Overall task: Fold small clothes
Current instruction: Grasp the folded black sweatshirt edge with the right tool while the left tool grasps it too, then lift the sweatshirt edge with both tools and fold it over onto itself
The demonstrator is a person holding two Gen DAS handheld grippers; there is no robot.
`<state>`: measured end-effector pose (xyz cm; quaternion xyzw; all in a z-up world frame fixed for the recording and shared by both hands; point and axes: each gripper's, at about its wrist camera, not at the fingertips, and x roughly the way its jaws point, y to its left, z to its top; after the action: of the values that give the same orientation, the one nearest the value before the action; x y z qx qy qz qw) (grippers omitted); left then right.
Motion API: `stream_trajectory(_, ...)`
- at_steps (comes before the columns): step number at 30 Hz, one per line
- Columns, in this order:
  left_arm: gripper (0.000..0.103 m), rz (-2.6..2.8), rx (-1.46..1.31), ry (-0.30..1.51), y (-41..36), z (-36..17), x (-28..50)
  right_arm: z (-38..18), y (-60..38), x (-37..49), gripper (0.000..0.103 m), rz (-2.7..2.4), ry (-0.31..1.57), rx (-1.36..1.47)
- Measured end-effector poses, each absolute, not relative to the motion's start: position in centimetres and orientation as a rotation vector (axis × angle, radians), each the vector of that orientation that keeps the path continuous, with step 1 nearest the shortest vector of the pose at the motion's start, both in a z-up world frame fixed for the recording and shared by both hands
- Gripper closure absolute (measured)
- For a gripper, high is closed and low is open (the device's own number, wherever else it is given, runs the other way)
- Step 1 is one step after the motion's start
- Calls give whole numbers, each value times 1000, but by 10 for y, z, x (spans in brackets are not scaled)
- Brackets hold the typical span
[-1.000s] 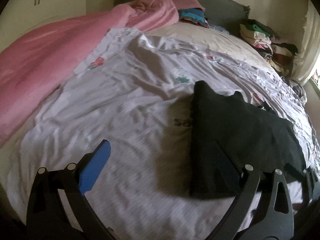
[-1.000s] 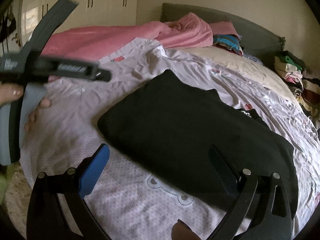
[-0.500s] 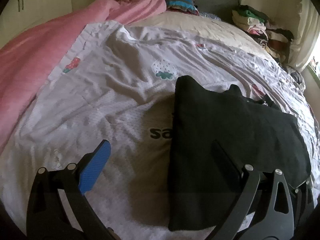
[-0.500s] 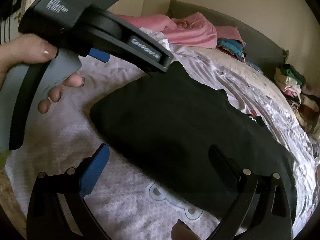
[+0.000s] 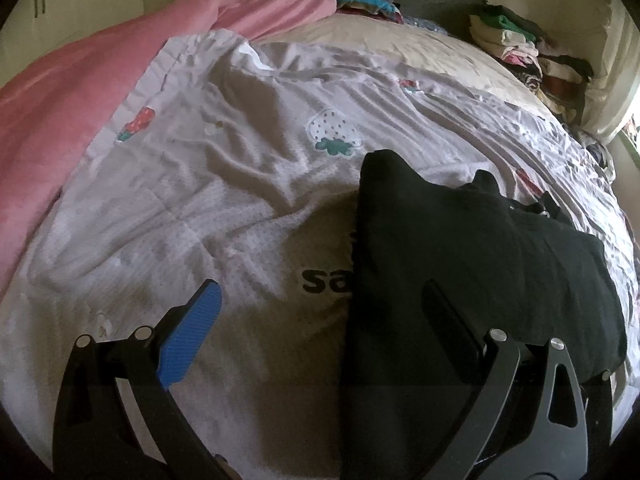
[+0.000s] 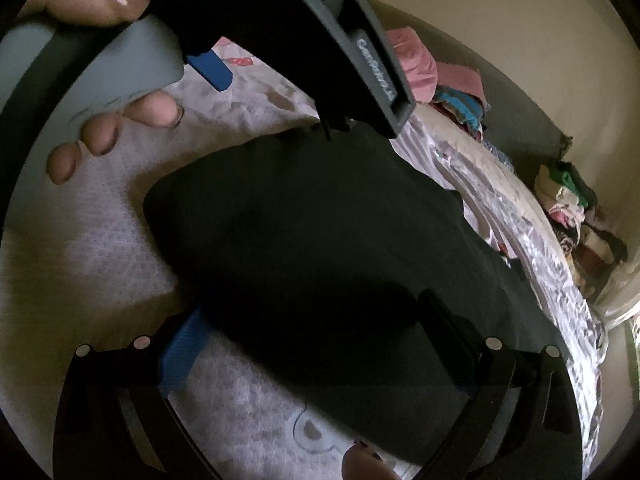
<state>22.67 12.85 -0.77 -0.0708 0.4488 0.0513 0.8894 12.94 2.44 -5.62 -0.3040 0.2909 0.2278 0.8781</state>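
Between spread fingers, both grippers: left gripper (image 5: 320, 320), right gripper (image 6: 316, 324), nothing pinched. Black garment (image 5: 460, 260) lies part-folded on quilt (image 5: 200, 200), at 2 o'clock of left. Risk: pinching one layer only, so the fold slips open.

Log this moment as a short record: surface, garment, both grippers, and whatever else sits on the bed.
surface: bed with a white strawberry-print cover
garment: black garment, folded flat on the cover
left gripper: left gripper open, holding nothing, one finger over the garment's near edge
right gripper: right gripper open, low over the garment, holding nothing
other items: pink blanket along the far side; stack of folded clothes near the headboard
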Motion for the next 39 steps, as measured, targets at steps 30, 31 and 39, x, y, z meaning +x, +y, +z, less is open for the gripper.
stream_trajectory(30,28,-88,-478,981,112,-10,249,7,-33,104,96,489,354,-498)
stream_trajectory(31,44,-105,-483,976,107,-8,249,9,-39,103,96,487,354,-484)
stream_trajectory(39,85,-156,-357,881,52,36,232,21,-78,88,97,458,300,-396)
